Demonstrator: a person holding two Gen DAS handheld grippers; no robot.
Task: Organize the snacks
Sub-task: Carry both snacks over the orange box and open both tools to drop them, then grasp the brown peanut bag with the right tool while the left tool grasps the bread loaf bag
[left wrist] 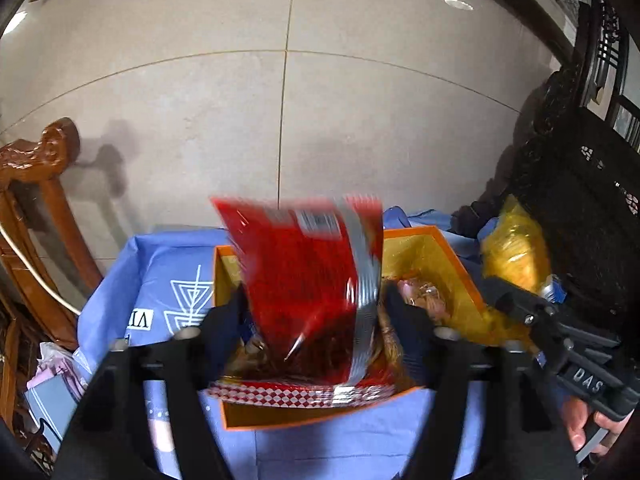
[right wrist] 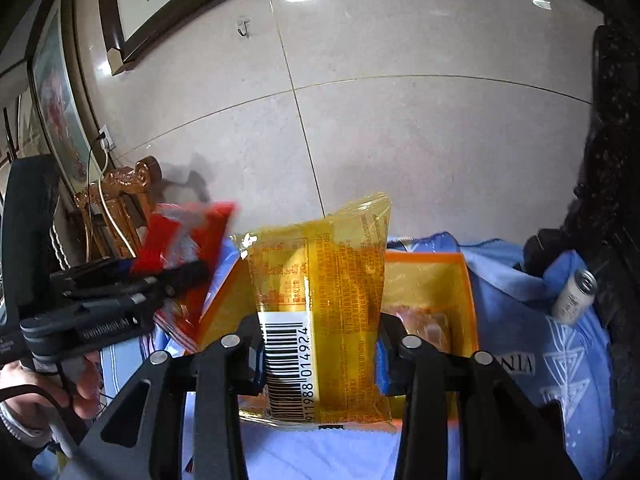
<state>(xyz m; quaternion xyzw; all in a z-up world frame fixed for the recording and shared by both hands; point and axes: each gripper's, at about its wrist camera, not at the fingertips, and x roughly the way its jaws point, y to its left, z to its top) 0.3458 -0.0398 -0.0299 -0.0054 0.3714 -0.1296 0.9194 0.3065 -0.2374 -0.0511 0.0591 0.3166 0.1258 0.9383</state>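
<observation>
- Two handheld grippers in view, each with a snack bag between its fingers, both above an orange box that sits on a blue printed cloth.
- Left gripper: fingers spread wide, red snack bag standing upright between them, blurred. Gaps show at both sides in the left wrist view, so pads do not look pressed on it. Bag's lower edge, with red-and-white checks, is down at the box's near wall.
- Right gripper: fingers partly apart with yellow snack bag upright between them, barcode facing the camera. Whether the pads press the bag I cannot tell.
- Box is open, gold lining inside, some wrapped snacks lying in it.
- Small can lies tilted on the cloth, right of the box, by dark carved furniture.
- Carved wooden chair stands left of the table; tiled wall behind.
- Person's hand grips the left tool's handle.
</observation>
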